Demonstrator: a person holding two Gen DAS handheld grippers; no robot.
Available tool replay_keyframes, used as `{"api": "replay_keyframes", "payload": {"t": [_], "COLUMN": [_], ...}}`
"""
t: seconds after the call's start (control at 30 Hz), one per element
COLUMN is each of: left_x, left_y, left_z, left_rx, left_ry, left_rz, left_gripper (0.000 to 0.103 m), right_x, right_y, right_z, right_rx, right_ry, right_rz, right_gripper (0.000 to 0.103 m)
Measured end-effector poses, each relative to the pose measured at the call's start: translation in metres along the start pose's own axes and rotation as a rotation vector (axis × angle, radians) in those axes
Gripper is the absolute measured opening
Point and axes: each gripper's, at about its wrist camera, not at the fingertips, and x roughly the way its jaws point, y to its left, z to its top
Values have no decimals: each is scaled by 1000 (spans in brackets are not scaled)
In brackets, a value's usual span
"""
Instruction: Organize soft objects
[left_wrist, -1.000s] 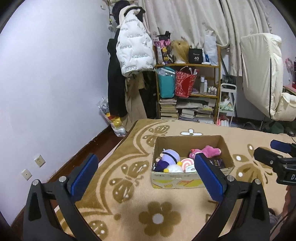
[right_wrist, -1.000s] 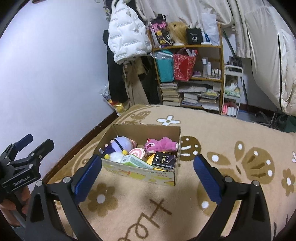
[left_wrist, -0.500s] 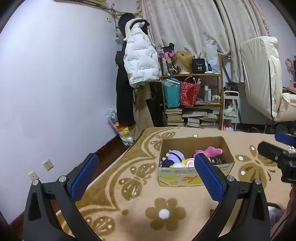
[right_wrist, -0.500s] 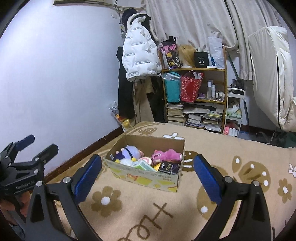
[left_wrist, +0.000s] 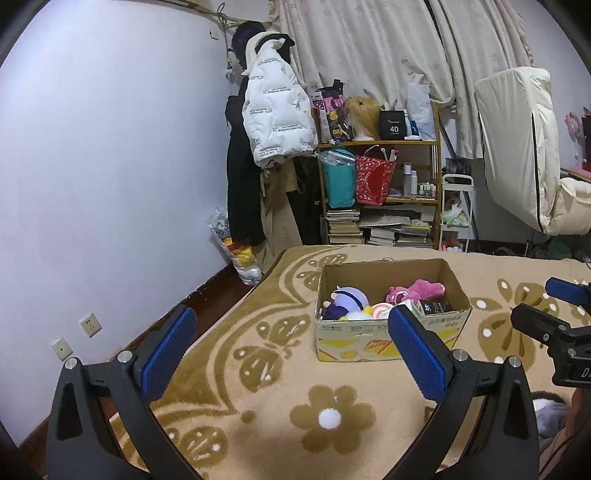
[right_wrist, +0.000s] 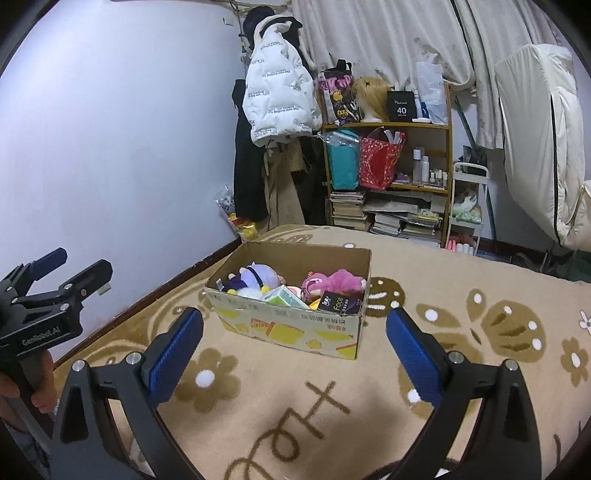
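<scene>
Plush toys sit in the cardboard box ahead of both grippers, on the patterned blanket. We see the purple-and-white plush toward our left gripper's side of the box and the pink plush toward the right gripper's side, with a round pink-white item between them, plus a green tissue pack and a black Face box along the near wall.

Left gripper is spread wide and holds nothing; right gripper likewise wide and empty. Both are well short of the box and above the blanket.

Handling, our guess: plushes are light, squashy and not fragile, with fuzzy fabric that grips well on the blue pads. We would pinch the pink one across its body, or the purple one across its round head, closing firmly since the stuffing compresses. Black box is stiff and smoother, so square it between the pads. Tissue pack is soft, with film that looks slick.
</scene>
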Motion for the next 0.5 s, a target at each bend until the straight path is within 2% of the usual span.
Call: {"api": "replay_keyframes", "payload": {"t": [0.5], "left_x": [5], "left_y": [-5], "left_z": [-3], "left_rx": [20], "left_ry": [16], "left_rz": [-11], "left_gripper": [102], "right_x": [5], "right_y": [-4], "right_z": [-2], "right_rx": [14], "right_ry": [16], "right_rz": [-11], "right_gripper": [103]}}
